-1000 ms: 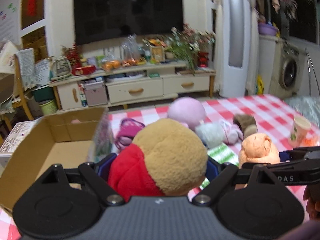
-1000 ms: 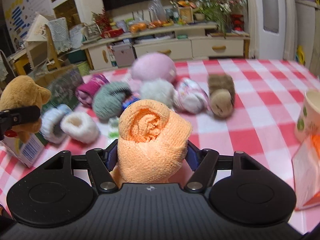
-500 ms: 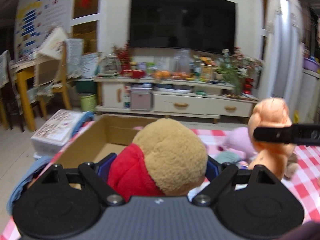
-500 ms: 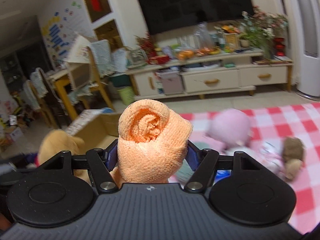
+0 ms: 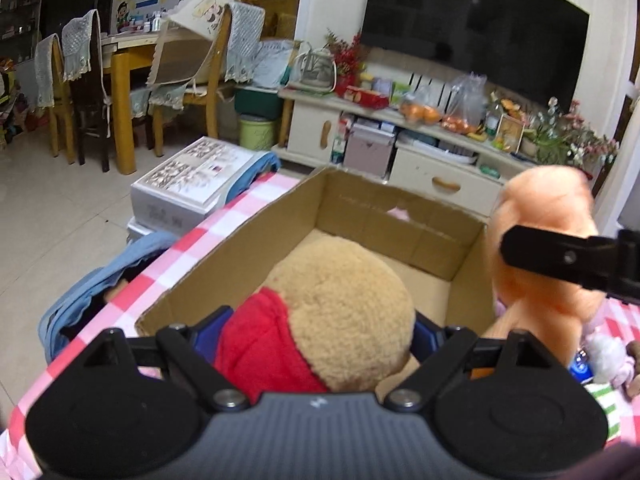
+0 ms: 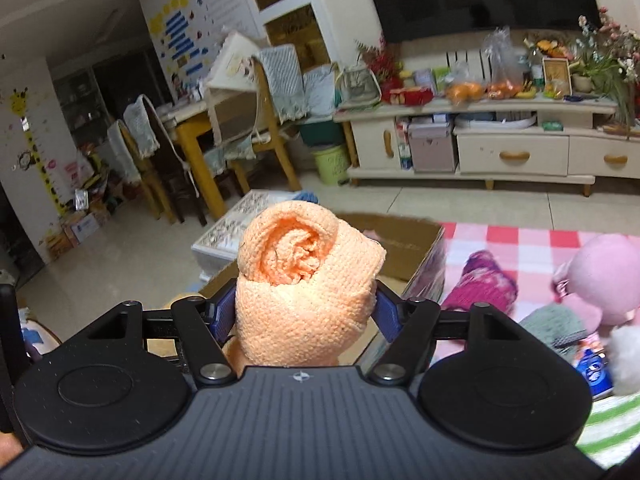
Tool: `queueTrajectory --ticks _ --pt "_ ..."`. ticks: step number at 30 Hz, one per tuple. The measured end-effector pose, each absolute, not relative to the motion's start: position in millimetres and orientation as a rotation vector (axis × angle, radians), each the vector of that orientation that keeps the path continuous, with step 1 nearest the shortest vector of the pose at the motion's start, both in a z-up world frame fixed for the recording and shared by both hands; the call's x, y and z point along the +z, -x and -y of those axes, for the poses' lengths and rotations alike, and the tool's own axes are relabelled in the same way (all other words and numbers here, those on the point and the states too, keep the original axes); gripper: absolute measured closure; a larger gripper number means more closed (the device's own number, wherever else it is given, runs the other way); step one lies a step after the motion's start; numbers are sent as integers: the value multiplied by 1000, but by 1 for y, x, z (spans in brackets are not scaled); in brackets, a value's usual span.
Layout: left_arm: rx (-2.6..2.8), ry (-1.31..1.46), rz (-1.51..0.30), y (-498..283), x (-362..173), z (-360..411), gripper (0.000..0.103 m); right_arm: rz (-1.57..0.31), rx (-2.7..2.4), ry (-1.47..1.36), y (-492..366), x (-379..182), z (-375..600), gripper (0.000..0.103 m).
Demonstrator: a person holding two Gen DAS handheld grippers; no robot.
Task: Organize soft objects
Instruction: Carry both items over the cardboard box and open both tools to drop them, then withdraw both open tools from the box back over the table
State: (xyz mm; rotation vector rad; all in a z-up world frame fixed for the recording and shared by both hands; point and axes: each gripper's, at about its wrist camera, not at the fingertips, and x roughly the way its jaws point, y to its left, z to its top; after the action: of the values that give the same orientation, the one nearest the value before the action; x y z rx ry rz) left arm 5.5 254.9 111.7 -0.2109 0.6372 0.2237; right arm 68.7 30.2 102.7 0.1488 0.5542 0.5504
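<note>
My left gripper [image 5: 316, 332] grips the bear [image 5: 340, 312], a tan plush in a red top, with a blue pad on each side of it. The bear hangs over the near wall of the box [image 5: 256, 248], an open cardboard carton at the left edge of the table [image 5: 224, 220] (red-and-white checked cloth). The carton's floor looks bare where I can see it, apart from something small and pink against the far wall, too small to name.

My right gripper [image 6: 306, 308] has the orange roll [image 6: 308, 280], a knitted cloth rolled up, between its pads; its jaws have just been opening a little, yet both pads touch the roll's sides and it sits upright between them. In the left wrist view the roll [image 5: 548, 248] shows just right of the box's right wall, with one black finger [image 5: 560, 258] across it.

Right of the box, on the cloth, lie a magenta knit roll [image 6: 480, 284], a grey-green one [image 6: 554, 326], a pink plush ball [image 6: 608, 276] and a white fluffy piece [image 6: 626, 356], close together. The TV stand [image 6: 516, 152] and chairs [image 6: 248, 136] are well beyond the table's far edge.
</note>
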Motion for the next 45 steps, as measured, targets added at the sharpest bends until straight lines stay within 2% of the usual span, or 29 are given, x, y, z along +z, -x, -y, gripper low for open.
queueTrajectory --ticks 2,3,4,18,23,33,45 --pt "226 210 -646 -1 109 -257 15 -580 560 -158 -72 100 -32 16" --pt "222 207 -650 -2 108 -258 14 -589 567 -167 -72 98 -29 7" --pt "219 202 -651 1 108 -257 14 -593 575 -176 -70 99 -28 2" --pt "206 123 -586 14 116 -238 1 -480 375 -222 -19 105 14 2" --pt "169 140 -563 18 116 -229 1 -482 292 -244 1 98 39 1" --pt "128 92 -396 34 121 -198 1 -448 159 -199 32 85 71 0" --pt "30 7 -406 39 116 -155 1 -394 152 -193 46 78 96 0"
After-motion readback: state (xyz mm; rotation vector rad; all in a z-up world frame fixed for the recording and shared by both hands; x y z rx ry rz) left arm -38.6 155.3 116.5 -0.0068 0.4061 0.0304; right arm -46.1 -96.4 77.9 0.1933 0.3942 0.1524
